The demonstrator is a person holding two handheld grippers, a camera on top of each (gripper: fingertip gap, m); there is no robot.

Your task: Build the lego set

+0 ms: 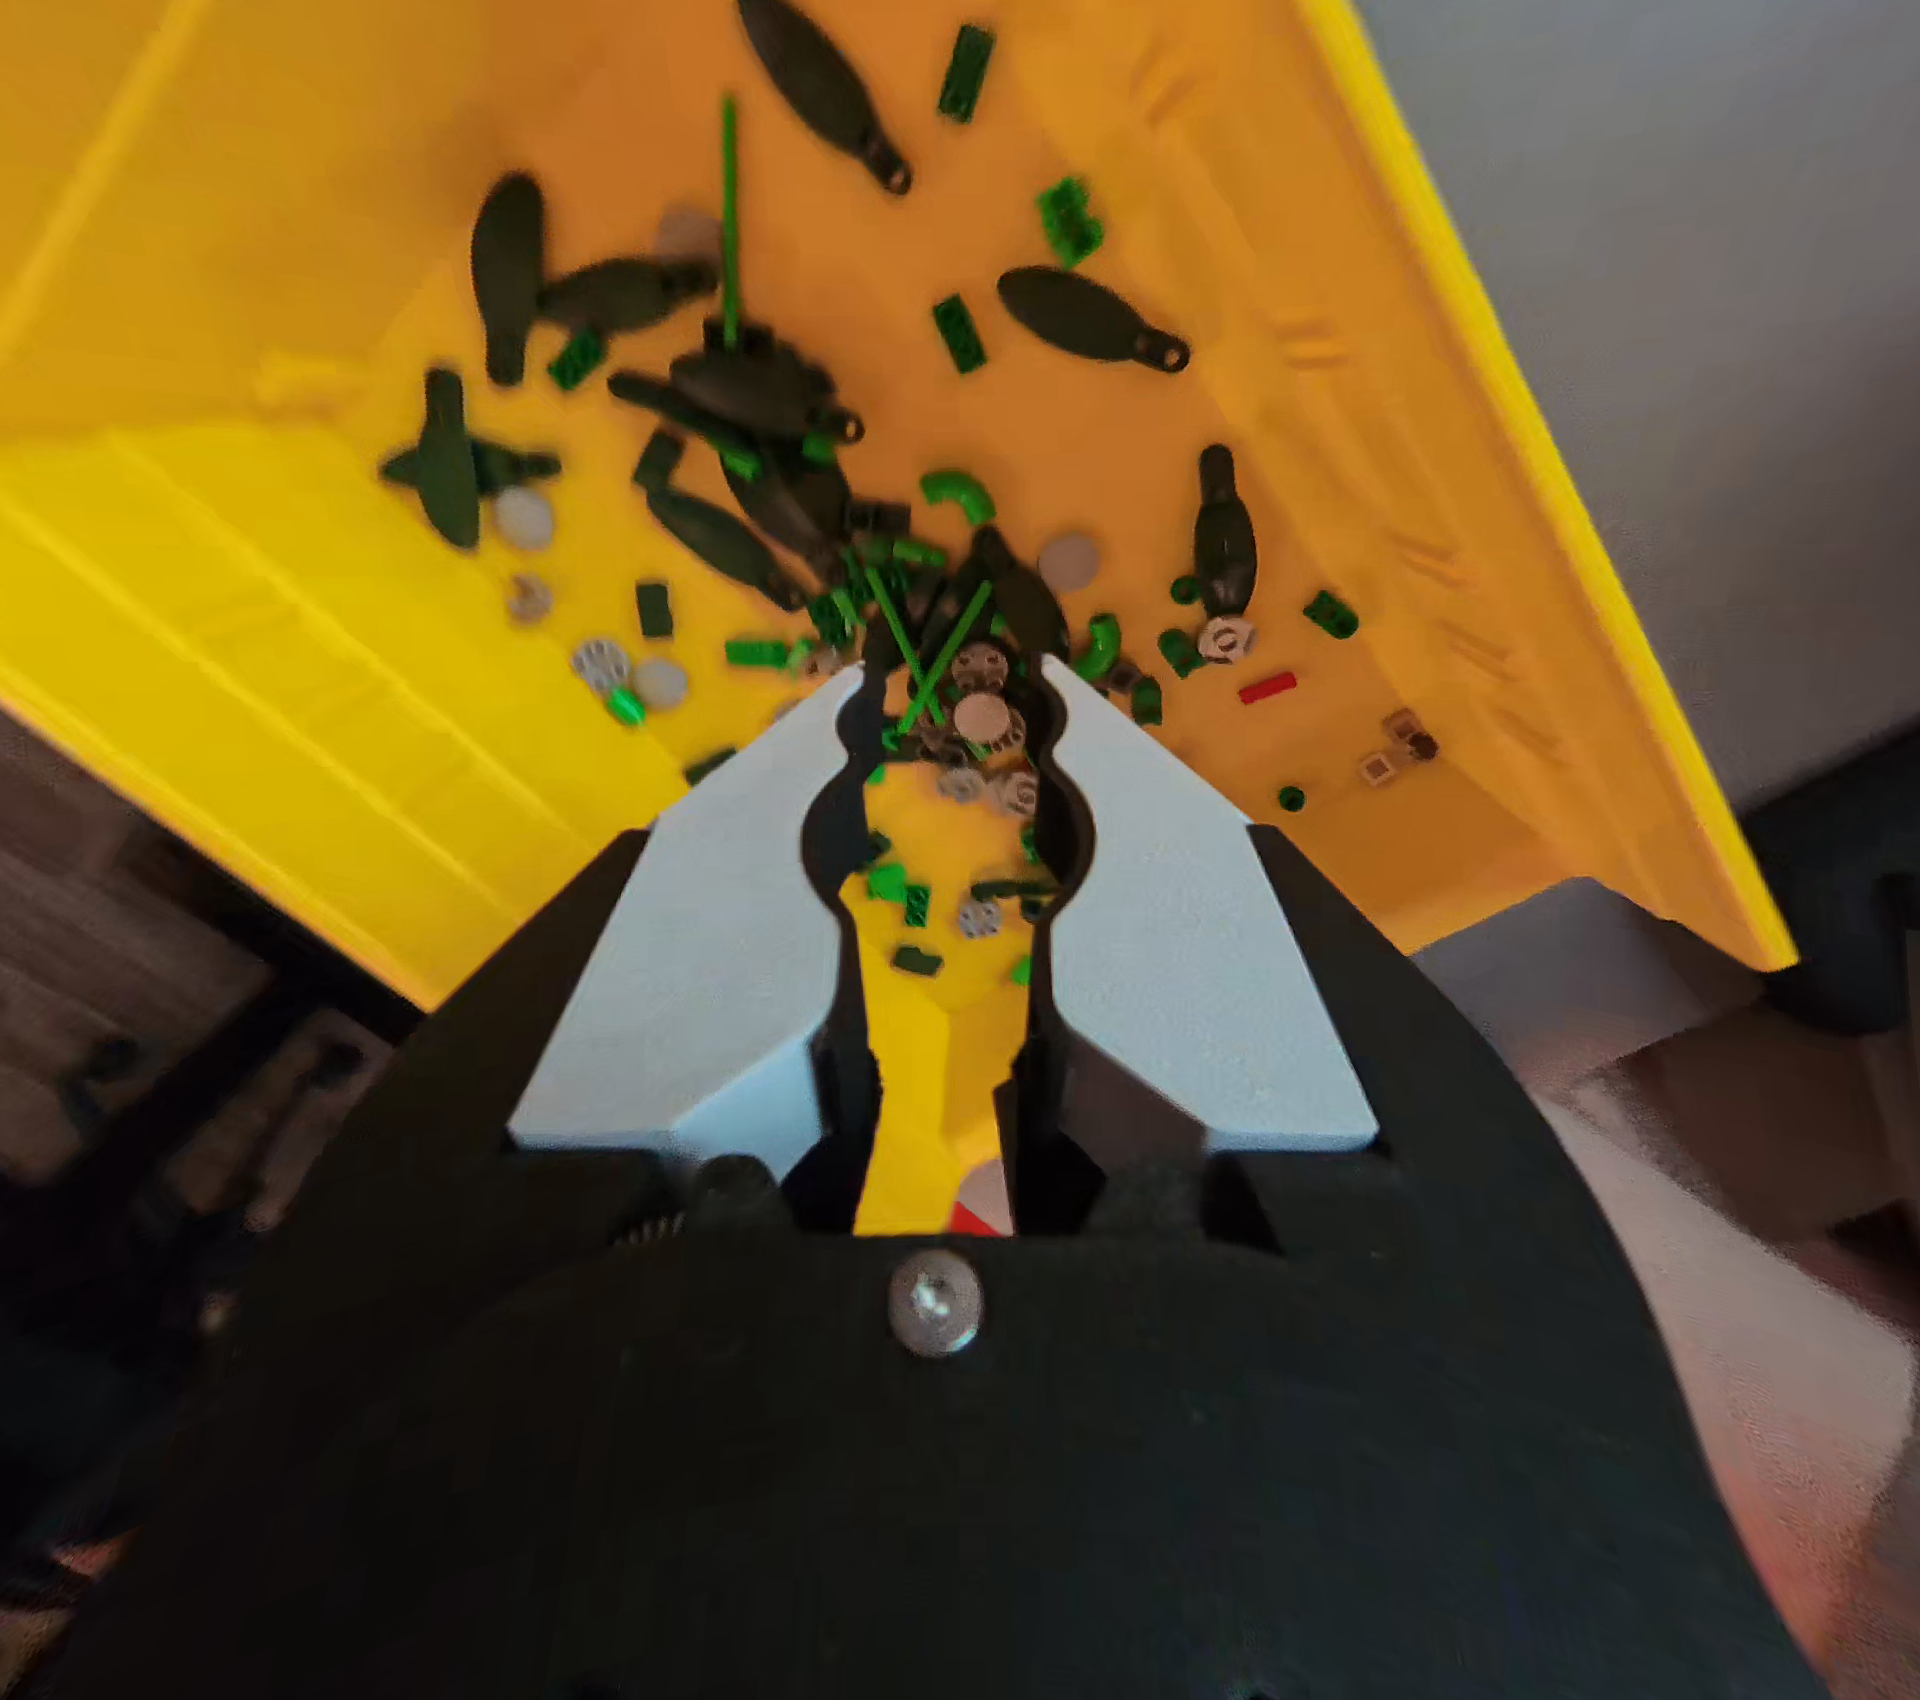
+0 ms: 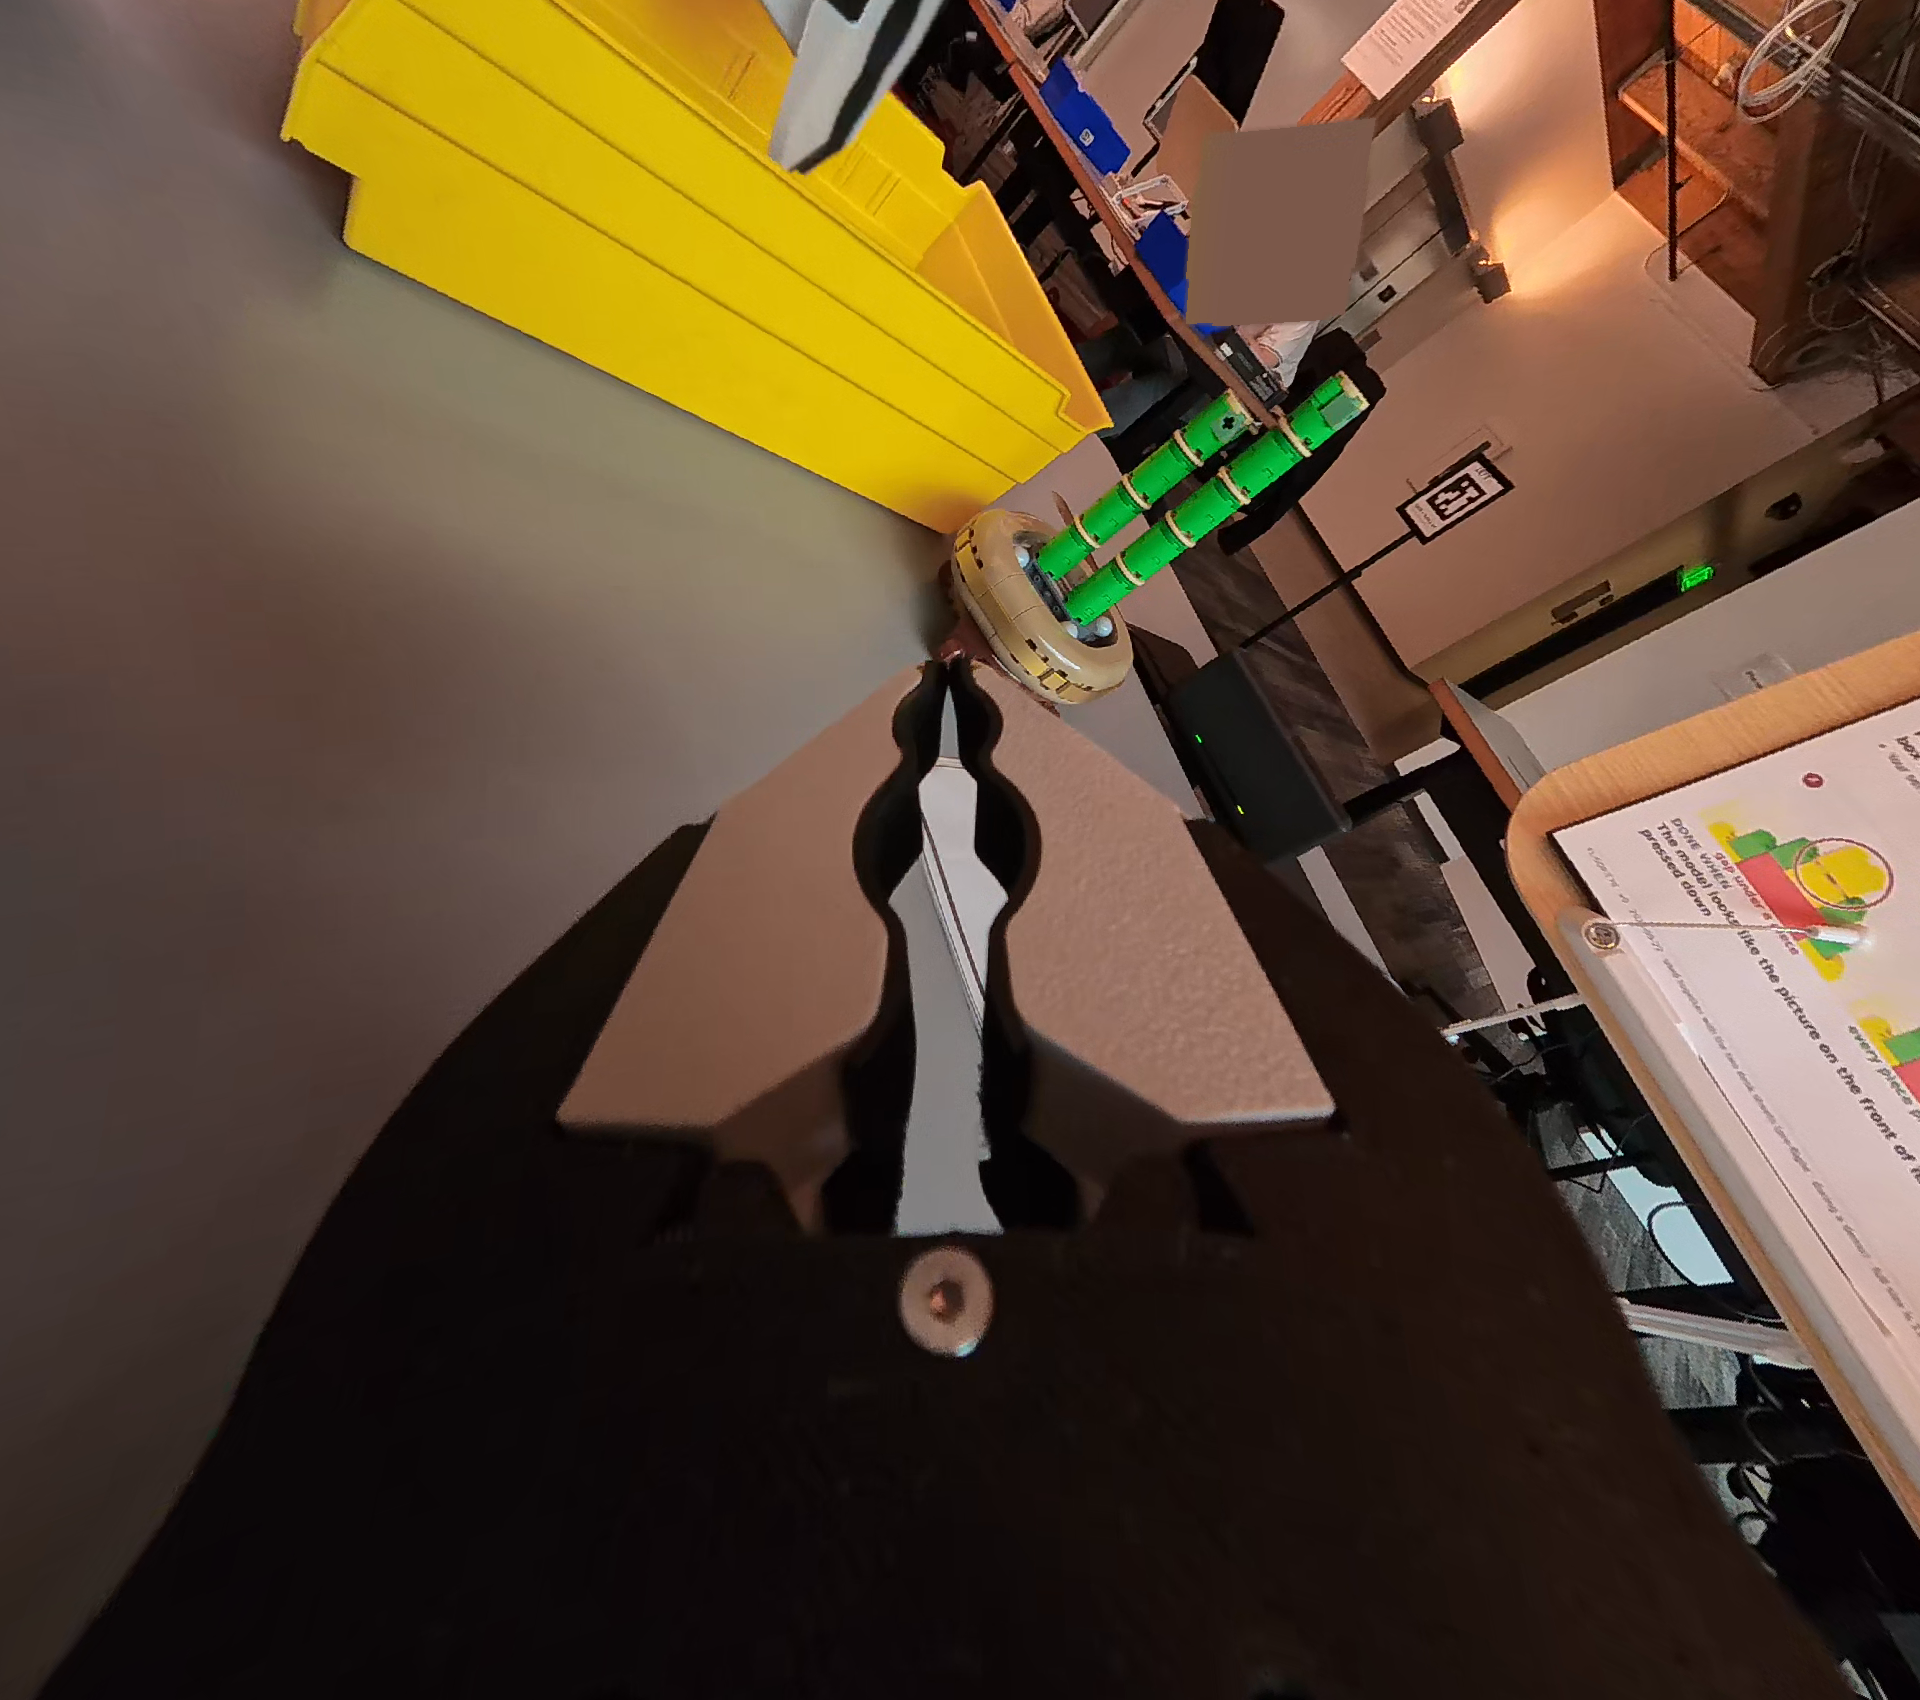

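Note:
My left gripper (image 1: 953, 674) is open and empty, its tips low over a heap of loose lego pieces (image 1: 831, 507) in the yellow bin (image 1: 260, 663): dark green leaves, bright green bricks and rods, grey round plates. It also shows in the right wrist view (image 2: 831, 92), above the bin (image 2: 623, 248). The lego model (image 2: 1049, 611), a tan round base with two upright green segmented stalks (image 2: 1174, 497), stands on the grey table beside the bin. My right gripper (image 2: 945, 671) is shut, its tips pinching a small brown part at the edge of the model's base.
An instruction sheet on a wooden board (image 2: 1766, 975) stands at the right. A black box (image 2: 1257, 757) sits beyond the table edge behind the model. The grey table (image 2: 312, 611) stretches left of my right gripper. A small red piece (image 1: 1268, 687) lies in the bin. My right fingertips sit around 30 centimetres from my left ones.

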